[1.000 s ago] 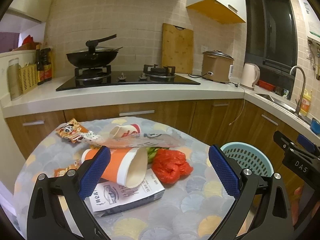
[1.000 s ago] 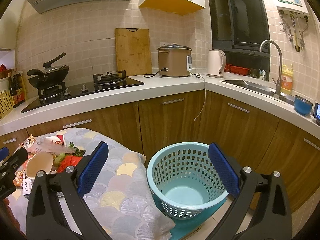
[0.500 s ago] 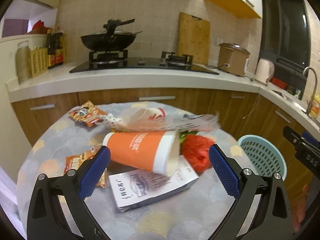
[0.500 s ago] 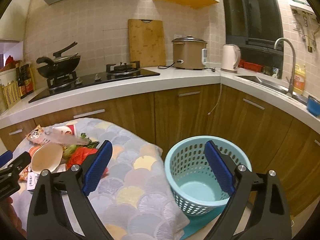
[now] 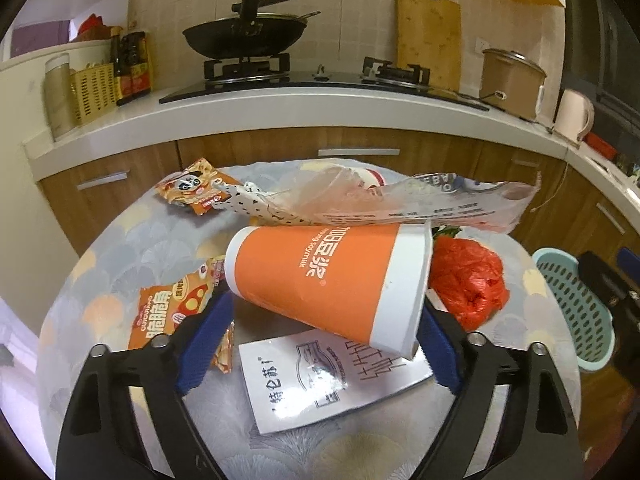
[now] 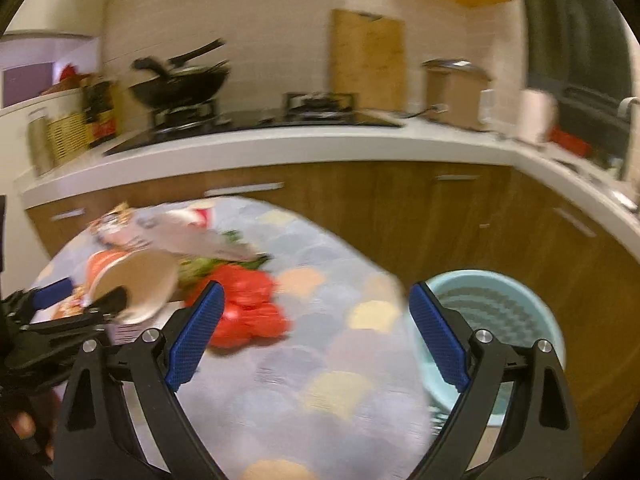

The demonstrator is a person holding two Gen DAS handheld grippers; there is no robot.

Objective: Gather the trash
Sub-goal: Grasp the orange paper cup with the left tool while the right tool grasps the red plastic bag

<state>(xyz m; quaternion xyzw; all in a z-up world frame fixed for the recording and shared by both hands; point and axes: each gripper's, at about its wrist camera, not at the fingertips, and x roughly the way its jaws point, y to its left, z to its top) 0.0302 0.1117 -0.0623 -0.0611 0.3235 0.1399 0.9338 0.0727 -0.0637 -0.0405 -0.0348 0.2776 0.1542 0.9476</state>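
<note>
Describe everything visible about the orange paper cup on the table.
The orange paper cup is a tall paper cup, orange with a white band at the rim and white lettering. It lies on its side, mouth toward the red plastic bag, and looks empty in the right wrist view. It rests partly on a white printed packet, with a long clear wrapper draped over it. The left gripper straddles it, jaws closing, pads not visibly pressing.
</note>
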